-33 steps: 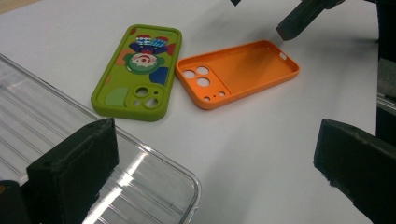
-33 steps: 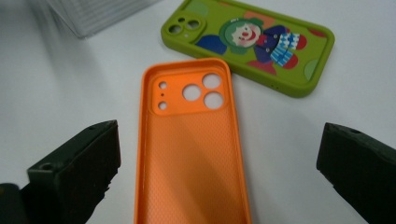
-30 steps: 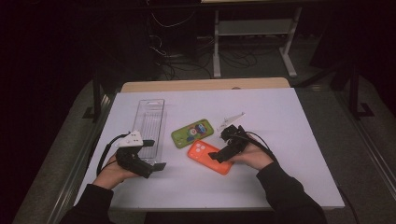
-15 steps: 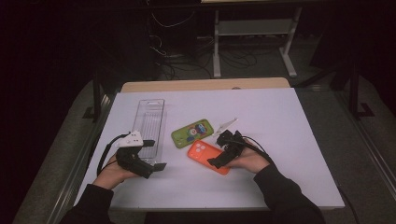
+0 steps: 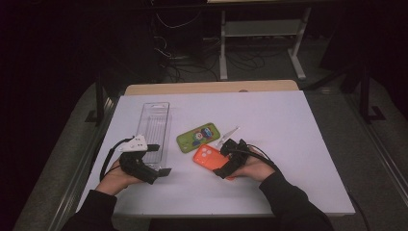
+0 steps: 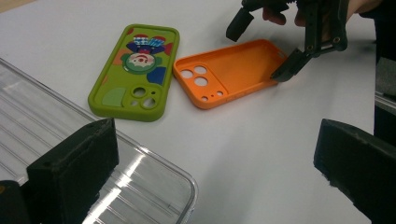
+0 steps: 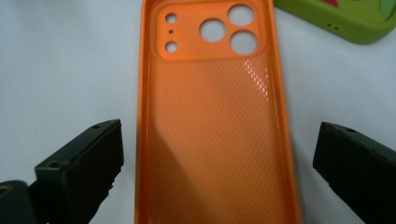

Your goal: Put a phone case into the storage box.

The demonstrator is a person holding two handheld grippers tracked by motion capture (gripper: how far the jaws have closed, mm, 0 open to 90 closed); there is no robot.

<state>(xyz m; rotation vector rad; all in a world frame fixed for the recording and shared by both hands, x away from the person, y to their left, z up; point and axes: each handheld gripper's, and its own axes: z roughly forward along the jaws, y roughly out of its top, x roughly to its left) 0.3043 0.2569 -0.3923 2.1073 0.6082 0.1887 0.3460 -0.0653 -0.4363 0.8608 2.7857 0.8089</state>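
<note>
1. R gripper: jaws wide apart, gripping nothing. They straddle the near end of the orange case; one tip sits right at the case's edge in the left gripper view, contact can't be told. In its own view both jaws stand clear of the case's long sides.
2. Orange case: lies flat on the desk, hollow side up, camera cut-outs at the end away from the R gripper. Approx. mid-desk, toward the near edge.
3. Green case: just beside the orange one, on its far-left side, back up w/ a coloured print. The two are v. close; whether they touch can't be told.
4. Small white item: past the orange case, beside the green one's right end. Too small to identify.
5. L gripper: jaws wide apart, nothing between them. Held in the person's hand at the near-left of the desk, over the near end of the clear plastic tray.
6. Clear tray: long, ribbed, lying lengthwise toward the far edge, left of both cases.
</note>
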